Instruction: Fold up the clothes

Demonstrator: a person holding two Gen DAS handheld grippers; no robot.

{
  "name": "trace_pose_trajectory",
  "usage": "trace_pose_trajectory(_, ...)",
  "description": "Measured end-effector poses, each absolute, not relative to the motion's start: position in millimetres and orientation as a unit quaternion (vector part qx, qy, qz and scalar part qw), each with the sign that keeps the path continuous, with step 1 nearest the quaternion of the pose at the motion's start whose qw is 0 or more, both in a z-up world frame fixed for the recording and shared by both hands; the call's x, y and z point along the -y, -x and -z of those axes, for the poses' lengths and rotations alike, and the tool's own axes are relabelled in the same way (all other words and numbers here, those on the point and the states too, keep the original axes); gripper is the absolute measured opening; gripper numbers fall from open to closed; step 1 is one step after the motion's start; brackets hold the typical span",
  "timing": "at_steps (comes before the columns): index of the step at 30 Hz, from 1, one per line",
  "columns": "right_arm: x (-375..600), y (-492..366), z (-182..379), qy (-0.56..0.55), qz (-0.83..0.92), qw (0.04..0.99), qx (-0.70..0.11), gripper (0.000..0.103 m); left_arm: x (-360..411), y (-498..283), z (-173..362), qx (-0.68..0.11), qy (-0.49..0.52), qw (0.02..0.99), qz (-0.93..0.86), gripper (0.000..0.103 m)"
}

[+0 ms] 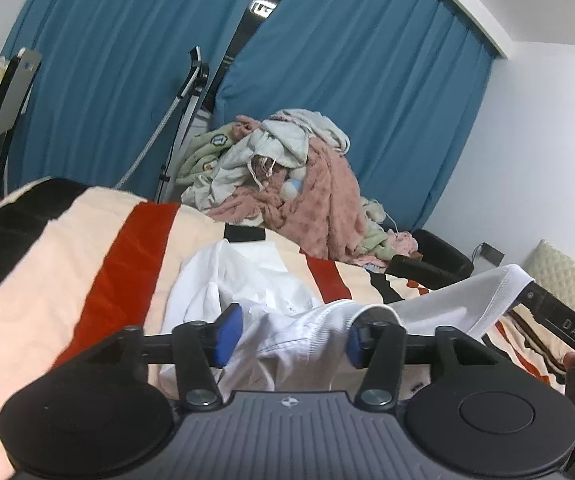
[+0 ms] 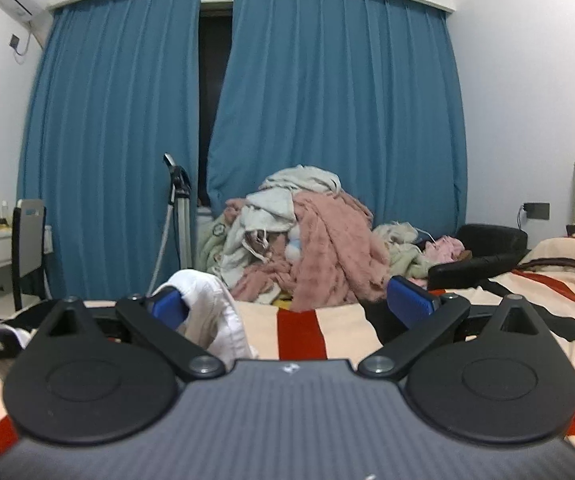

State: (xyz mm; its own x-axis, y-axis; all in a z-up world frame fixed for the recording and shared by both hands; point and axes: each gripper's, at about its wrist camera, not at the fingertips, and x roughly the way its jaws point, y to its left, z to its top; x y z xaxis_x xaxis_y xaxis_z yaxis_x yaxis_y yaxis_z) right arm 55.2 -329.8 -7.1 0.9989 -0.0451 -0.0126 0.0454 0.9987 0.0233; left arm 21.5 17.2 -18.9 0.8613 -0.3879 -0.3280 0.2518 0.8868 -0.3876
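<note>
A white garment (image 1: 247,280) lies crumpled on the striped bedcover (image 1: 67,280). My left gripper (image 1: 293,336) is open just above it; cloth sits between the blue pads and drapes over the right pad, but the pads do not press on it. The garment's ribbed hem stretches right, up to a finger of my right gripper (image 1: 559,320). In the right wrist view my right gripper (image 2: 287,304) is wide open, and a fold of the white garment (image 2: 211,308) hangs over its left finger. Nothing else is between those jaws.
A tall pile of pink, cream and green clothes (image 2: 307,232) is heaped beyond the bed's (image 2: 367,328) far edge before blue curtains (image 2: 327,100). A garment steamer stand (image 2: 179,208) rises left of it. A black chair (image 2: 27,240) and white desk stand left; a black seat (image 2: 487,252) and headboard (image 1: 567,280) right.
</note>
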Motion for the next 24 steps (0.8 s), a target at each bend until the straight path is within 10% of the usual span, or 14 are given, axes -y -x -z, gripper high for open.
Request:
trace_pose_trajectory(14, 336.7, -56.8, 18.5, -0.014, 0.073, 0.997, -0.005, 0.103, 2.8, -34.1, 64.5, -0.279, 0.069, 0.956, 0.049, 0.073)
trace_pose_trajectory(24, 326.6, -88.8, 57.5, 0.045, 0.119, 0.989, -0.077, 0.103, -20.4, -21.7, 44.9, -0.183, 0.114, 0.975, -0.052, 0.083)
